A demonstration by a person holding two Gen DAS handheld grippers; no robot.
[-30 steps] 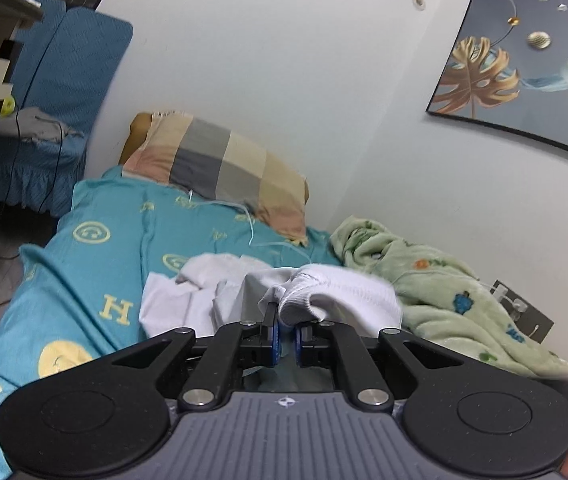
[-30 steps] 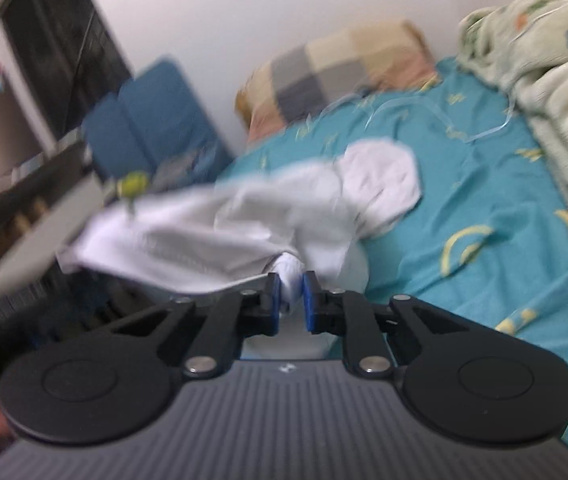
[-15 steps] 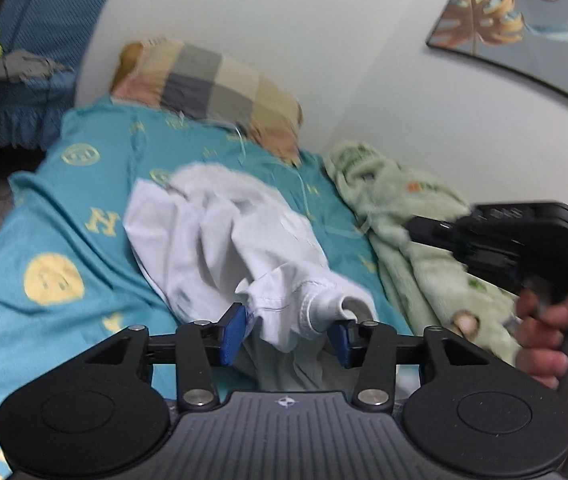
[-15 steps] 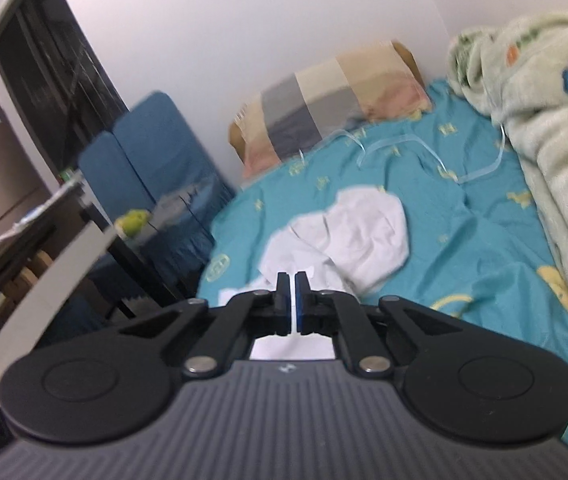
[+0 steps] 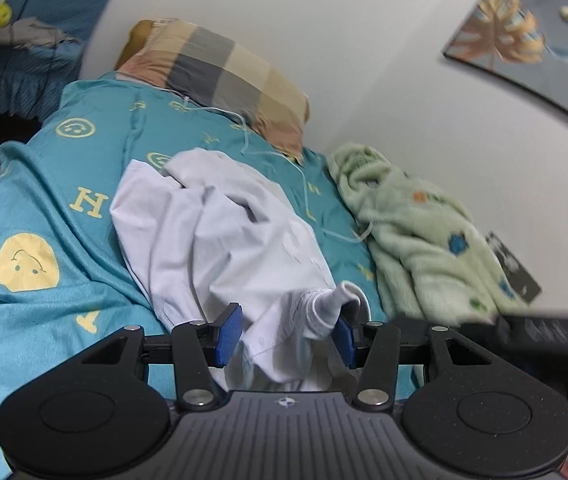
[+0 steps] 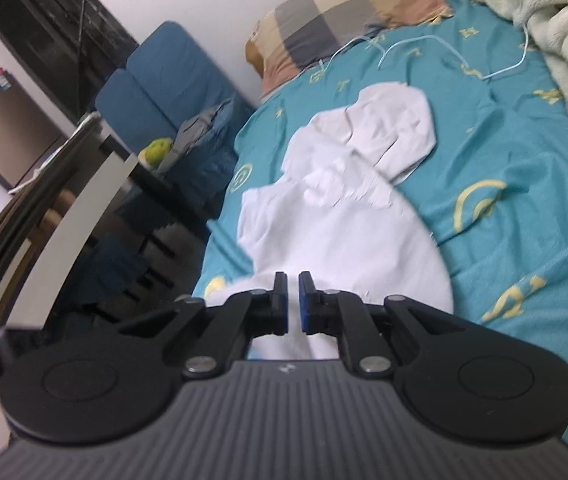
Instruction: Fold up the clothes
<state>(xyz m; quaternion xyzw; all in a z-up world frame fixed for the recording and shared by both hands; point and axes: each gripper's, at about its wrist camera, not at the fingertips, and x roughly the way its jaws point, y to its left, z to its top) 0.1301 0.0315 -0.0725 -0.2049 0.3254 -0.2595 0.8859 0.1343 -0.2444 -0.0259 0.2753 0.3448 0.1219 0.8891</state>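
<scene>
Left gripper (image 5: 286,336) jaws stood wide apart. Crumpled white cotton garment (image 5: 219,240) lay on teal patterned bedsheet (image 5: 43,184), its ribbed edge bunched between the blue pads (image 5: 228,334). Green fleece blanket (image 5: 424,232) lay alongside, right.
</scene>
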